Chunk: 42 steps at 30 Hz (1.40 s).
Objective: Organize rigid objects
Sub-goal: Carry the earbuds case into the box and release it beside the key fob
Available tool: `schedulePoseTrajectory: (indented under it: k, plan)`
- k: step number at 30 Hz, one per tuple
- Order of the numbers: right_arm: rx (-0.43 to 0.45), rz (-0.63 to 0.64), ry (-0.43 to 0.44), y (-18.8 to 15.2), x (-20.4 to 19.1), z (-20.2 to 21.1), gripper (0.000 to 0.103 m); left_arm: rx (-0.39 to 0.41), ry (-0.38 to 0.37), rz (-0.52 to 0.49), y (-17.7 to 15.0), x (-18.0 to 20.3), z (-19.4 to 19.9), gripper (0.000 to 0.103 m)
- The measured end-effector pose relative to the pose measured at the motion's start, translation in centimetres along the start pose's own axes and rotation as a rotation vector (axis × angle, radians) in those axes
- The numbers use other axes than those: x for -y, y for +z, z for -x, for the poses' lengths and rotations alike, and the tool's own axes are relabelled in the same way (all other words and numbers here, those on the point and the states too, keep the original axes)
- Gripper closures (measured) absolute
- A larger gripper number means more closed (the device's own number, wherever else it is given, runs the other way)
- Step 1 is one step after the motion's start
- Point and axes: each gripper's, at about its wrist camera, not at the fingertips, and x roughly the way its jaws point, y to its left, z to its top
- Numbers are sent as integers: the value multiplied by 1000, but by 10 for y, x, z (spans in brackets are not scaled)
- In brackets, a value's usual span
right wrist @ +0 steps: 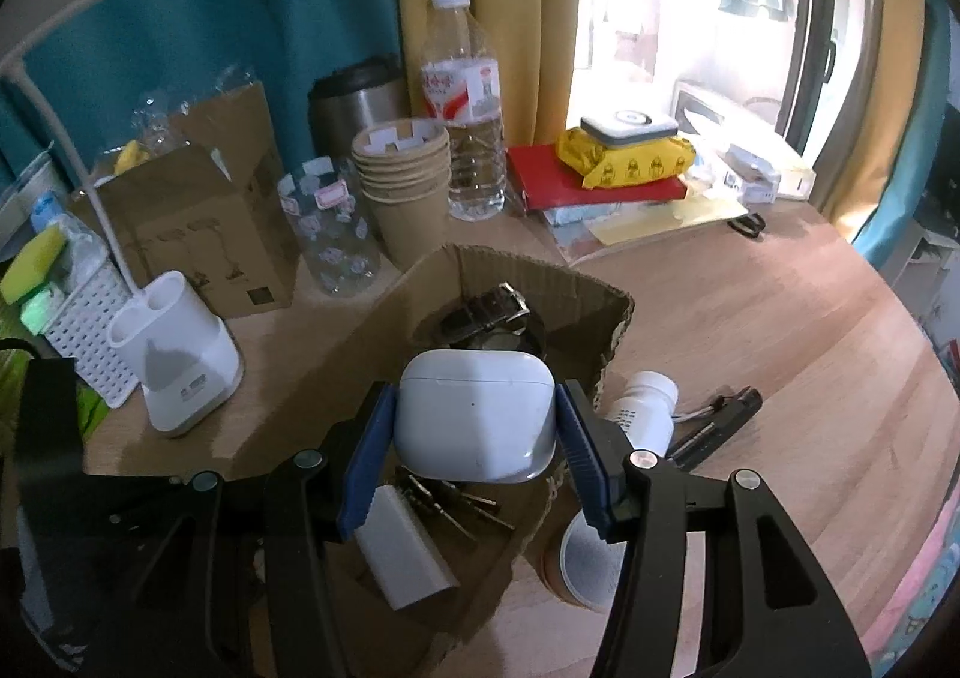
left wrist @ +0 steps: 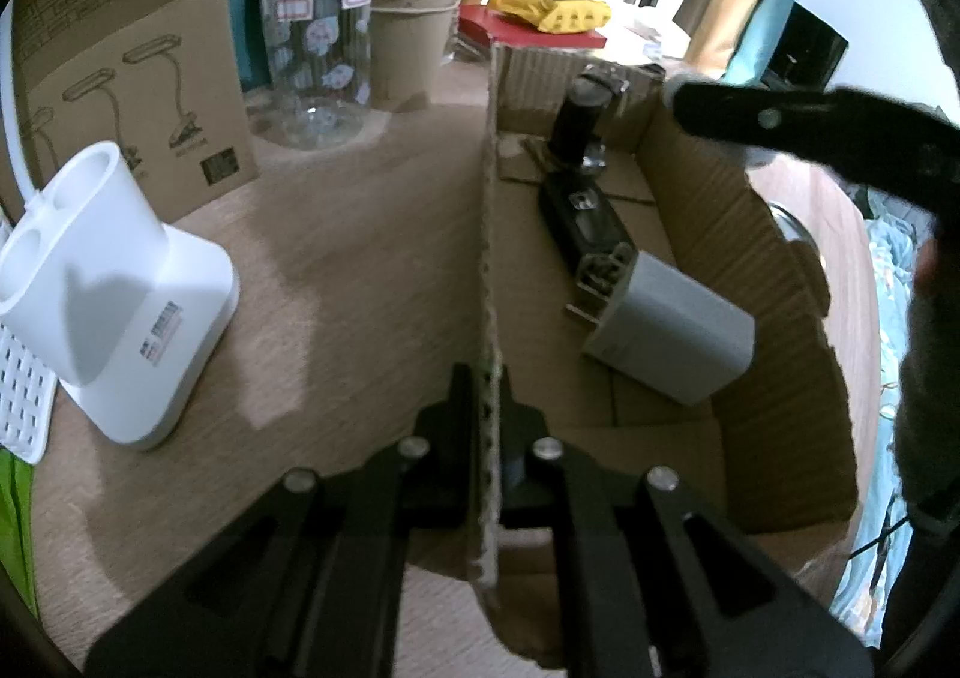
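My left gripper is shut on the left wall of an open cardboard box. Inside the box lie a white charger block, a bunch of keys and a black watch. My right gripper is shut on a white earbud case and holds it above the box. The charger block, keys and watch show below it. The right gripper also shows in the left wrist view, above the box's right wall.
A white pill bottle, a black tool and a tape roll lie right of the box. A white lamp base stands to its left. Paper cups, a glass jar, a water bottle and a brown carton stand behind.
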Motion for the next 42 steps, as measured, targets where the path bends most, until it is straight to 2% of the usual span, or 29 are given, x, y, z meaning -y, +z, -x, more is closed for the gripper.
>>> schedulePoseTrajectory:
  k: [4, 13, 19, 35, 42]
  plan:
    - [-27, -1, -12, -1, 0, -15, 46, 0, 0, 0, 1, -1, 0, 98]
    - [-75, 53, -124, -6, -13, -35, 46, 0, 0, -1, 1, -1, 0, 99]
    - [-90, 69, -163, -8, -16, -42, 46, 1, 1, -1, 0, -1, 0, 98]
    - [-129, 18, -132, -4, -15, -50, 45, 4, 8, -4, 1, -1, 0, 98]
    - [-118, -35, -99, 0, -12, -43, 44, 4, 7, -4, 1, -1, 0, 98]
